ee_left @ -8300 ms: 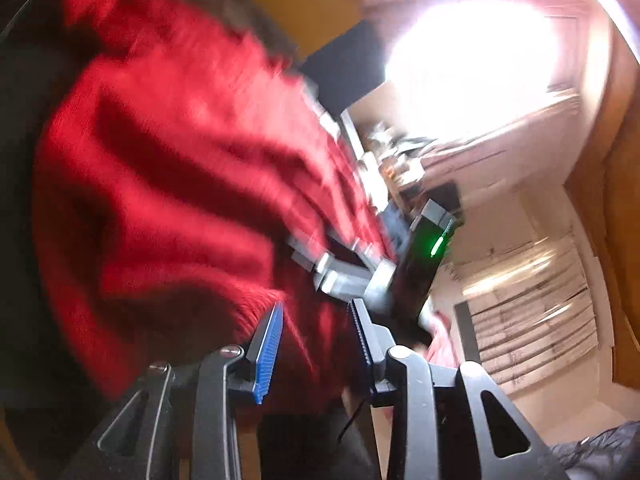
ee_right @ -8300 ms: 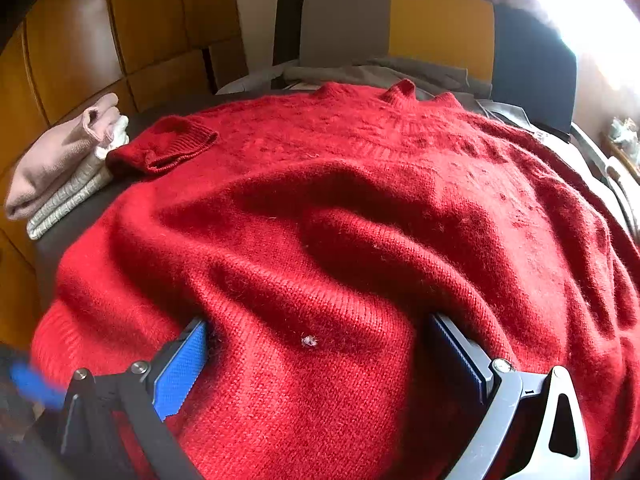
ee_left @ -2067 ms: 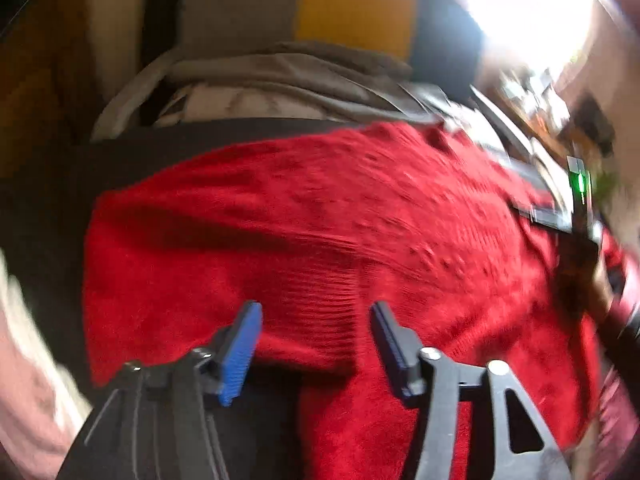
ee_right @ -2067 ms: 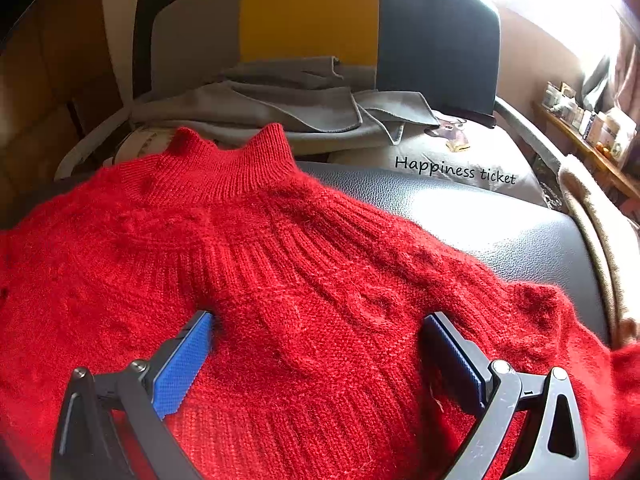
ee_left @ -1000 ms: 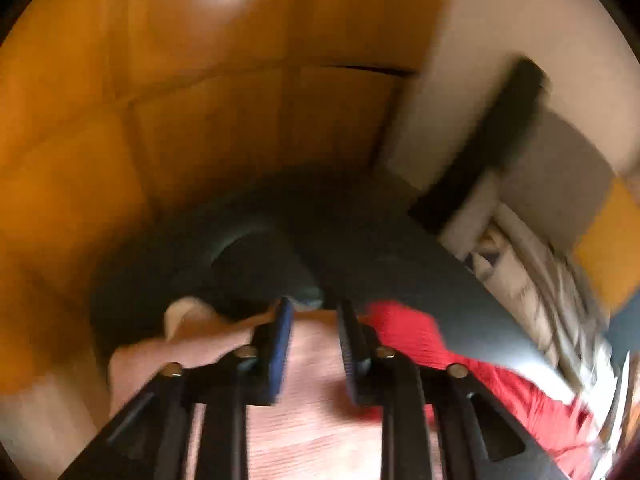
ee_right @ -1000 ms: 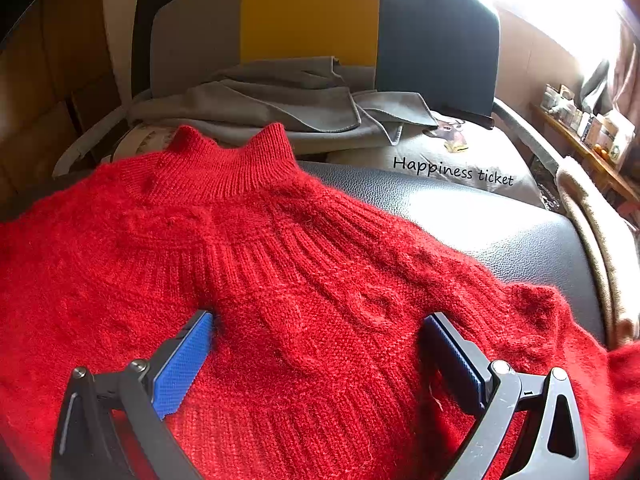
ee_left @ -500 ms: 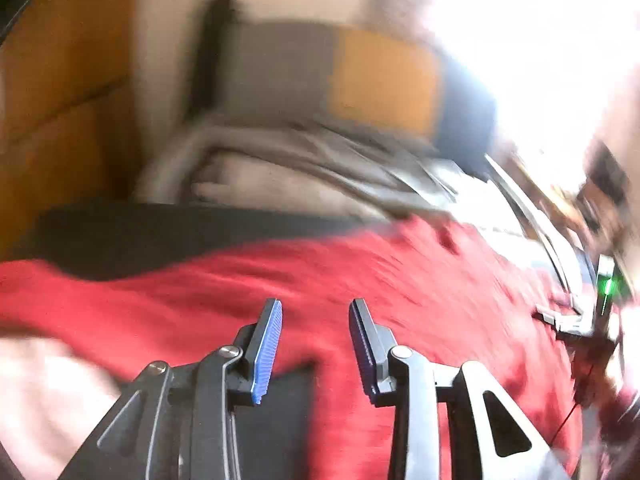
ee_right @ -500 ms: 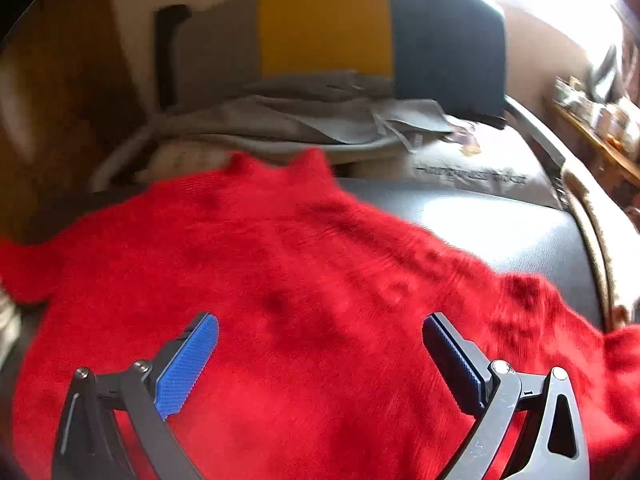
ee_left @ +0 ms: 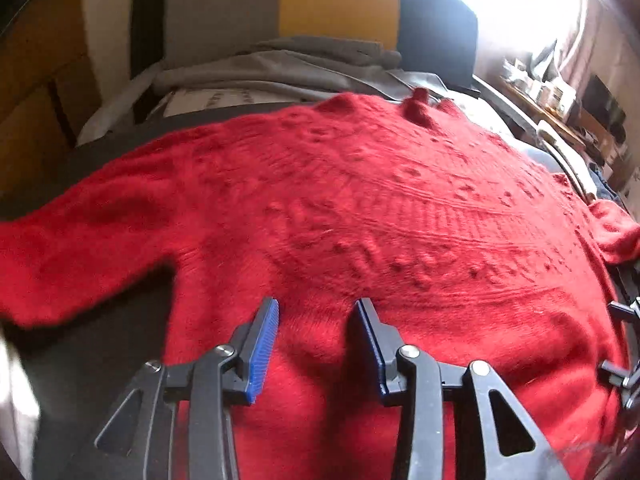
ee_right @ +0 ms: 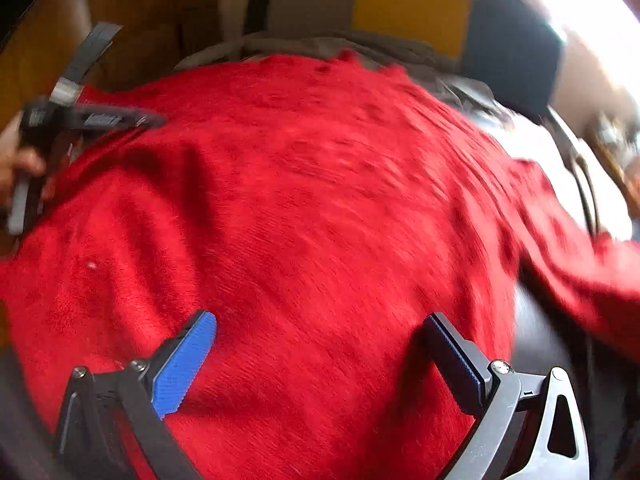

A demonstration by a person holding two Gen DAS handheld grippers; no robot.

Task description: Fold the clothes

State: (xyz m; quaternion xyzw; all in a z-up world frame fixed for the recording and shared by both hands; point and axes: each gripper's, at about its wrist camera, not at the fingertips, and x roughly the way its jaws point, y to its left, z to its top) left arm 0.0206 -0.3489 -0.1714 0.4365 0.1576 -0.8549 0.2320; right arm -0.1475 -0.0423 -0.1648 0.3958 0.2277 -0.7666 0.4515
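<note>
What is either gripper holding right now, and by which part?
Nothing. The left gripper and right gripper both stand open over the red sweater.

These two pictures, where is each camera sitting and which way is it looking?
Left wrist view: sits on the left gripper, looking along its open fingers over the red sweater toward the chair.
Right wrist view: sits on the right gripper, fingers wide open over the sweater; the left gripper and a hand show at its left edge.
Both share the sweater, spread flat, and the chair.

The left gripper (ee_left: 316,344) has swung back from the side over the red sweater (ee_left: 360,216).
</note>
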